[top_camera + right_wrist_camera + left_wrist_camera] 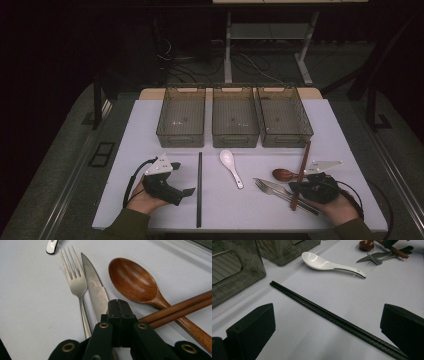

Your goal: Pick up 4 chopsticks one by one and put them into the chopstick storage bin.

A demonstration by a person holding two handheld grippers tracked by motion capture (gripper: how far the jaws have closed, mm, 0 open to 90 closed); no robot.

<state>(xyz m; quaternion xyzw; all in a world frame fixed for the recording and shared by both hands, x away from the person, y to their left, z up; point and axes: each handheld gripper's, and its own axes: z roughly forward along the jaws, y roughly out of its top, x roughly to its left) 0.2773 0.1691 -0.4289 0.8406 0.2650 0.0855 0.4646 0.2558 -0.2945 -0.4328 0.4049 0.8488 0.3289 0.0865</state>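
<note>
- Right hand-held gripper [117,303] sits nearest the camera, jaws pressed flat together, and as far as I can tell nothing's pinched between them.
- It hovers over the knife [94,287], with the fork [76,282] just beside that.
- Wooden spoon [133,280] lies just right of the knife, brown chopsticks [175,311] crossing its handle.
- Left hand-held gripper [170,187] has its jaws wide apart, resting low on the white surface [225,205].
- Black chopsticks [324,312] lie on the surface between those open jaws, not touched.
- White ceramic spoon [329,263] lies mid-surface, three empty mesh bins [235,117] behind it.
</note>
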